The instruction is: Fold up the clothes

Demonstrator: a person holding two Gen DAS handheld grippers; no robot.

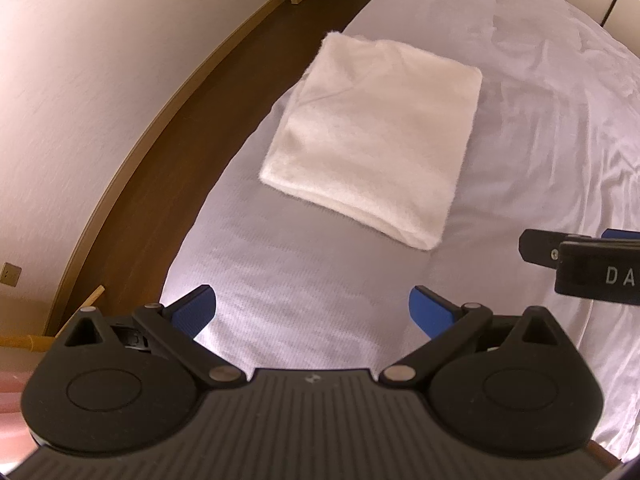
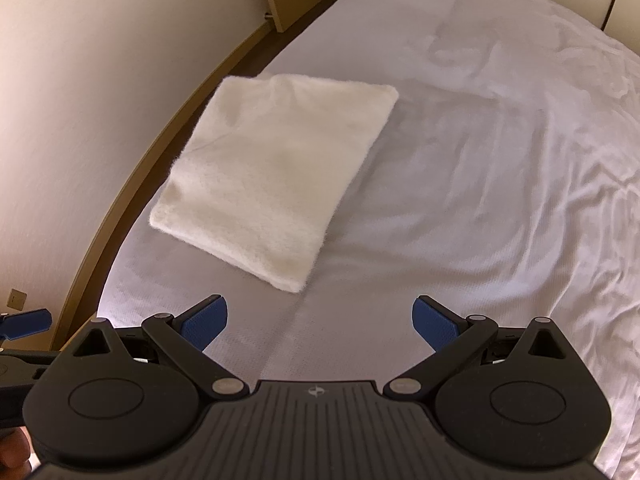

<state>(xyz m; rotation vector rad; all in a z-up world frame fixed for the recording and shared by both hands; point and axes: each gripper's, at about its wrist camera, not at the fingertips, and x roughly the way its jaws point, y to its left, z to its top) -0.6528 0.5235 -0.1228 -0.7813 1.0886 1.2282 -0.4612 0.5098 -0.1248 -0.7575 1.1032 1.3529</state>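
Bed (image 1: pixel 520 128) fills most of both views, its white sheet rumpled toward the right side, with wall (image 1: pixel 80 80) and dark floor (image 1: pixel 224 92) running along its left edge. Garment (image 1: pixel 372 140), cream and fuzzy, lies folded into a flat, roughly square pad near that left edge, one corner pointing back at the tongs; it looks close to done, so little folding seems left. Left tongs (image 1: pixel 312 312) hang above bare sheet, spread wide and empty. Right tongs (image 2: pixel 320 318) are likewise wide and empty. The pad lies ahead of both, apart from each: nearly straight ahead of the left pair, ahead and leftward of the right pair. The left pair seems slightly better lined up.
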